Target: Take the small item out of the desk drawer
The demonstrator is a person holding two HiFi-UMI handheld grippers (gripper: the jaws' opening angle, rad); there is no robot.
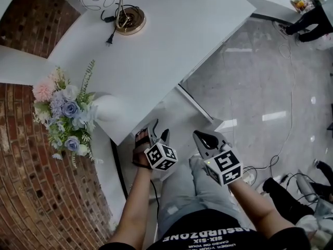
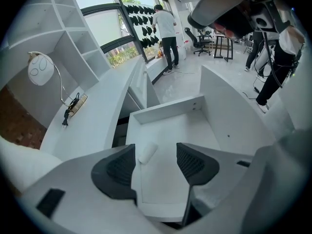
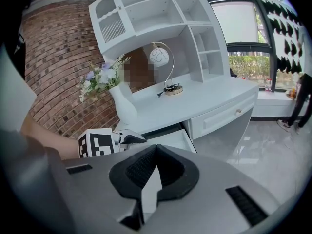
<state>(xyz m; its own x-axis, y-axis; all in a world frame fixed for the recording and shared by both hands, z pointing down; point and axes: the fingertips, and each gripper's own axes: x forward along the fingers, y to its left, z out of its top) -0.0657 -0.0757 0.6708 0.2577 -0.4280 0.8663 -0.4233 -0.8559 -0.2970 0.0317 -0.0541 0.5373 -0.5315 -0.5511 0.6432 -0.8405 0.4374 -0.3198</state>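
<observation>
The left gripper [image 2: 155, 162] hangs over an open desk drawer [image 2: 165, 112] with its two jaws spread wide and nothing gripped between them. In the left gripper view, the small item [image 2: 147, 151], a pale rounded oblong, lies on the drawer floor between the jaws. It sits close to the left-hand pad and near the drawer's left wall. Its long axis runs from about 7 o'clock to 1 o'clock, with the far end angled toward the drawer's back wall.

The right gripper [image 3: 155, 152] has its jaw tips pressed together, holding nothing.

Only the left gripper view shows the item and the inside of the drawer. At 12 o'clock in that view, a person [image 2: 165, 30] stands far off by a window.

The right gripper view shows the desk front instead. The pulled-out drawer [image 3: 170, 139] is at centre, and a shut drawer with a knob [image 3: 229, 117] is at 3 o'clock.

The head view looks down on both grippers, left [image 1: 157, 133] and right [image 1: 202, 137], held side by side below the white desk [image 1: 171, 40]. A lamp base [image 1: 130, 21] sits at 11 o'clock. A vase of flowers [image 1: 65, 111] sits at 9 o'clock. The item cannot be seen in this view.
</observation>
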